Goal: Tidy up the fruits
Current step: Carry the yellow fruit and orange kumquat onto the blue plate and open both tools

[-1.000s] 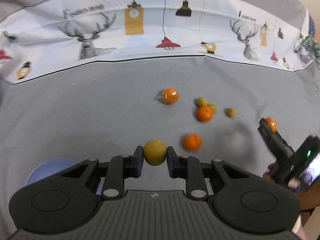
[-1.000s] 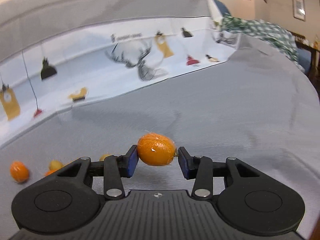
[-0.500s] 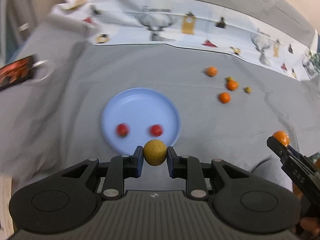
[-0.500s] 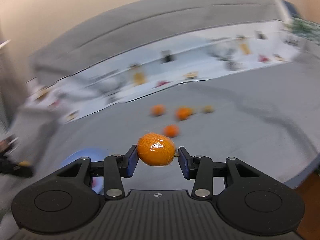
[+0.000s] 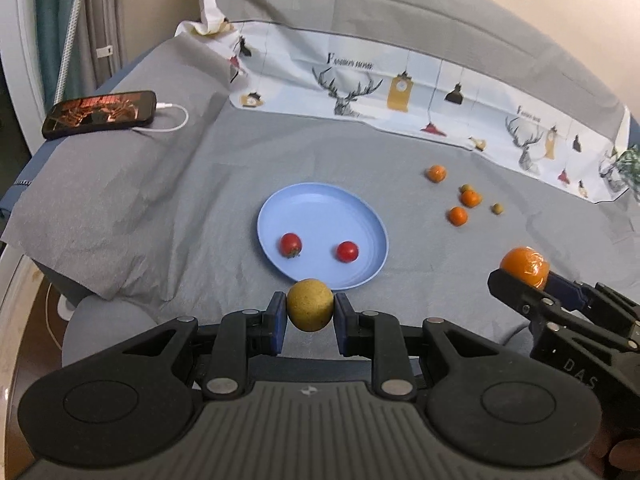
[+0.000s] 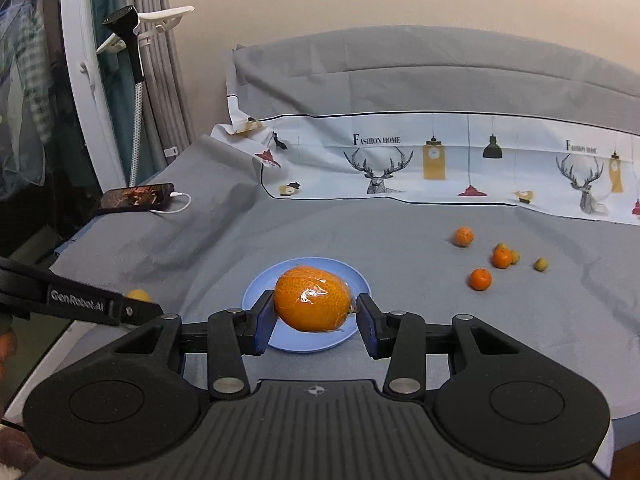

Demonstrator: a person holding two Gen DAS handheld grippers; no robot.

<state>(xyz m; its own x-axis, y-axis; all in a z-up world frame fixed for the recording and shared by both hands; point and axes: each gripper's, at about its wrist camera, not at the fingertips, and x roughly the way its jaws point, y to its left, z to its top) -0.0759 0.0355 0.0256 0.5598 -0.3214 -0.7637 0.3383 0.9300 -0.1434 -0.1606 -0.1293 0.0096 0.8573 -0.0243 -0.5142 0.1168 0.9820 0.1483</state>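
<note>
My left gripper (image 5: 310,312) is shut on a small yellow-green round fruit (image 5: 310,309), held just in front of the near rim of a blue plate (image 5: 320,208). Two red cherry tomatoes (image 5: 290,244) (image 5: 347,251) lie on the plate. My right gripper (image 6: 316,316) is shut on a wrapped orange mandarin (image 6: 312,298), hanging above the same blue plate (image 6: 256,292); that gripper and its mandarin (image 5: 525,266) also show at the right of the left wrist view. Several loose oranges (image 5: 458,216) (image 6: 480,279) and small green fruits (image 5: 497,208) lie on the grey cloth to the right.
A phone (image 5: 100,113) with a white cable rests on a raised grey fold at far left. A printed deer-pattern sheet (image 6: 440,168) runs along the back. A white stand (image 6: 136,92) and curtains are at the left. The bed's front edge falls away below both grippers.
Both grippers have swung left from the loose fruit pile, each still holding its fruit. The blue plate with two tomatoes has come into view and now sits just ahead of both.
</note>
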